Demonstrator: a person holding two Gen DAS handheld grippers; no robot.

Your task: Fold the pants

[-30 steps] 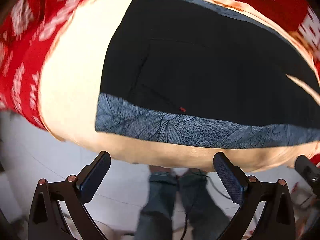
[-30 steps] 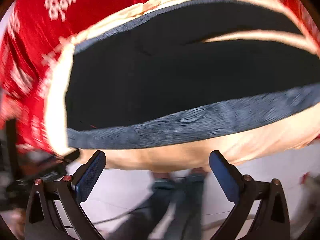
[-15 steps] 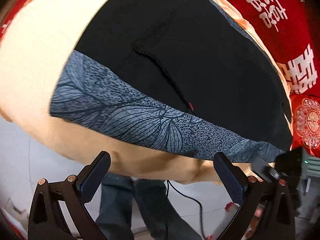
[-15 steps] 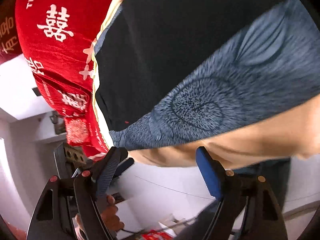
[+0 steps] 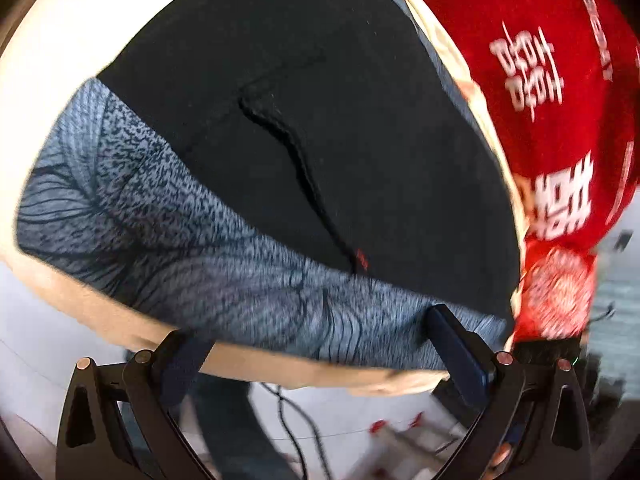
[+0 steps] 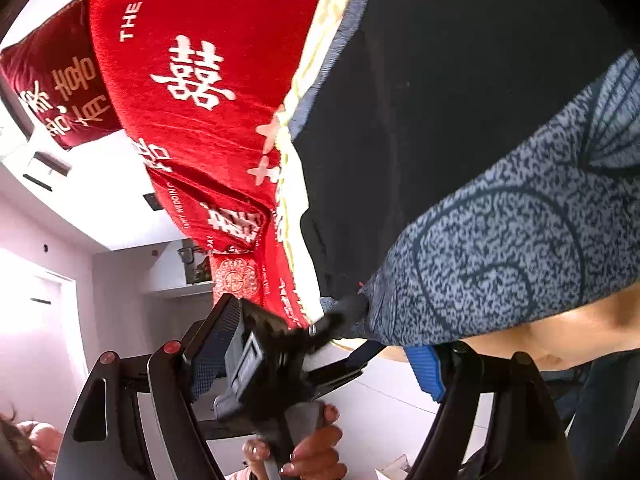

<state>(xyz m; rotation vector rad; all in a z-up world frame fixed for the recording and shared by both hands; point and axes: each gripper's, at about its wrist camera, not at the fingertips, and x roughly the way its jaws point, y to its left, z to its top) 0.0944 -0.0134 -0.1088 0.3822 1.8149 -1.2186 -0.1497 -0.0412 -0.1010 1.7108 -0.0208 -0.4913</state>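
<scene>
Black pants (image 5: pixel 360 140) lie flat on a cream bed cover (image 5: pixel 60 60). Their blue-grey leaf-patterned band (image 5: pixel 200 248) runs along the near edge. A pocket seam with a small red tag (image 5: pixel 361 259) ends at the band. My left gripper (image 5: pixel 320 356) is open at the bed's edge; its right finger (image 5: pixel 456 348) overlaps the band's right corner. In the right wrist view the same pants (image 6: pixel 440 120) and band (image 6: pixel 500 248) fill the right side. My right gripper (image 6: pixel 320 360) is open just below the band's corner, with the other tool's black body between its fingers.
A red blanket with white characters (image 5: pixel 560 120) lies beside the pants, along with red pillows (image 6: pixel 52 92). A hand (image 6: pixel 316 452) holds the other tool's handle. Legs in jeans (image 5: pixel 224 432) and a black cable (image 5: pixel 288 412) are on the white floor below the bed's edge.
Both grippers have sunk toward the near edge and closed in on the same corner of the patterned band. The right view has rolled, and its jaws have narrowed a little.
</scene>
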